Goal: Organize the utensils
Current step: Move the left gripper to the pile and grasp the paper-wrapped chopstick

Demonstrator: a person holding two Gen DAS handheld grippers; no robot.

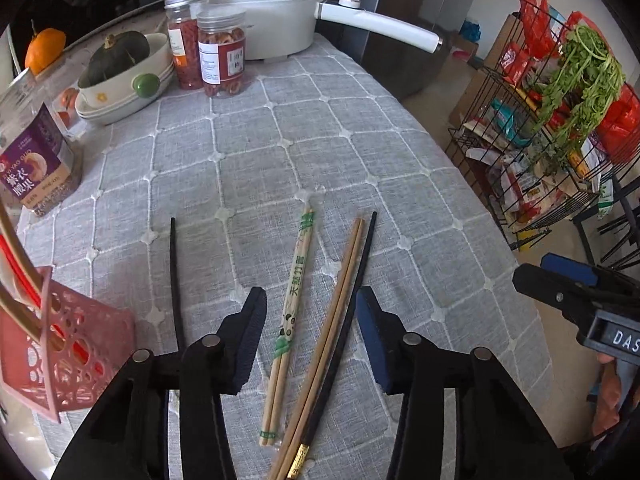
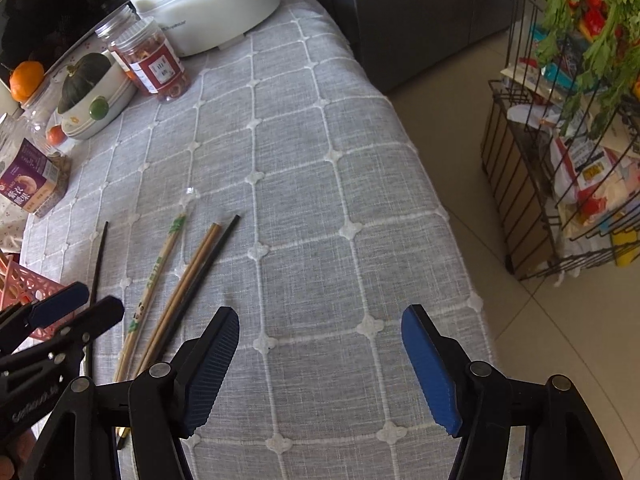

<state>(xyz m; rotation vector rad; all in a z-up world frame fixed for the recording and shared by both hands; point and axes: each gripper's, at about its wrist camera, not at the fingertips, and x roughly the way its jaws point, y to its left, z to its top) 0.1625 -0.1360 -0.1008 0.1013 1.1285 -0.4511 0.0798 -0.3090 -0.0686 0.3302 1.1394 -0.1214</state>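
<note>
Left wrist view: The left gripper (image 1: pixel 311 304) hovered over the grey checked tablecloth (image 1: pixel 280 140) with its jaws spread wide and nothing held between them. Between the two fingers lay a paper-sleeved pair of bamboo chopsticks (image 1: pixel 289 320), a bare wooden pair (image 1: pixel 332 320) just to its right, and a single black chopstick (image 1: pixel 352 304) touching the wooden pair along its length. A second black chopstick (image 1: pixel 175 280) lay apart, left of the left finger. A pink perforated utensil basket (image 1: pixel 76 344) stood at the left edge with sticks already in it. The right gripper (image 1: pixel 576 292) showed at the right edge; from this view, cannot tell how its jaws stood. At the far end of the table stood a white electric pot (image 1: pixel 260 16), two clear jars (image 1: pixel 208 48) and a bowl holding a green squash (image 1: pixel 120 68).

Right wrist view: The right gripper (image 2: pixel 320 344) was over bare cloth near the table's right edge, jaws wide apart and empty. The three chopstick sets (image 2: pixel 180 280) lay to its left, beyond its left finger. The left gripper (image 2: pixel 80 304) was above the separate black chopstick (image 2: pixel 98 264), beside the pink basket (image 2: pixel 24 280). A wire rack (image 2: pixel 560 160) stood on the floor at right.
</note>
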